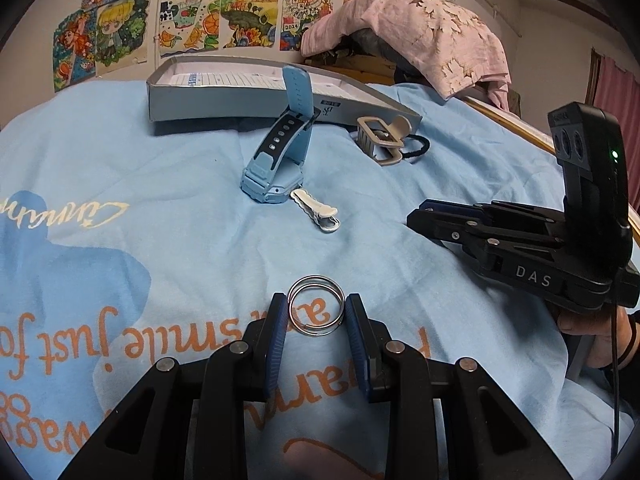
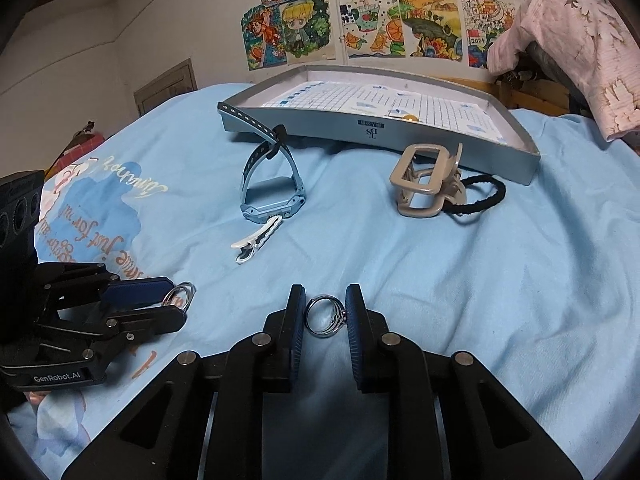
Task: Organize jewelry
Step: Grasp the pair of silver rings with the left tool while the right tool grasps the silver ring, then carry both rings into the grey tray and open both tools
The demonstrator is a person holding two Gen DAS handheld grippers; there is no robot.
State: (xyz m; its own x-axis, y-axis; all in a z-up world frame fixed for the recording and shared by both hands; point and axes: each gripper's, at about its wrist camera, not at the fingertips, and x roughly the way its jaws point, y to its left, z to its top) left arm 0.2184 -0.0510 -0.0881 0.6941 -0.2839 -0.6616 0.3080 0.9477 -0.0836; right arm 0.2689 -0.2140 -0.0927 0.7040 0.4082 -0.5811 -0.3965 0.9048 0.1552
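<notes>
— Where are the rings?
— A shiny double ring (image 1: 316, 306) sits between the left gripper (image 1: 316, 312)'s blue pads, pinched. A small silver ring (image 2: 325, 316) is pinched in the right gripper (image 2: 325, 314).
— What's under them?
— A soft, wrinkly blue blanket (image 2: 460, 280) with orange writing.
— And around?
— A blue plastic watch (image 2: 272, 188), a white hair clip (image 2: 256, 242), a tan claw clip (image 2: 428, 182) touching a fuzzy black hair tie (image 2: 486, 200), then a flat grey box (image 2: 400, 128). Bright drawings (image 2: 360, 24) cover the wall.
</notes>
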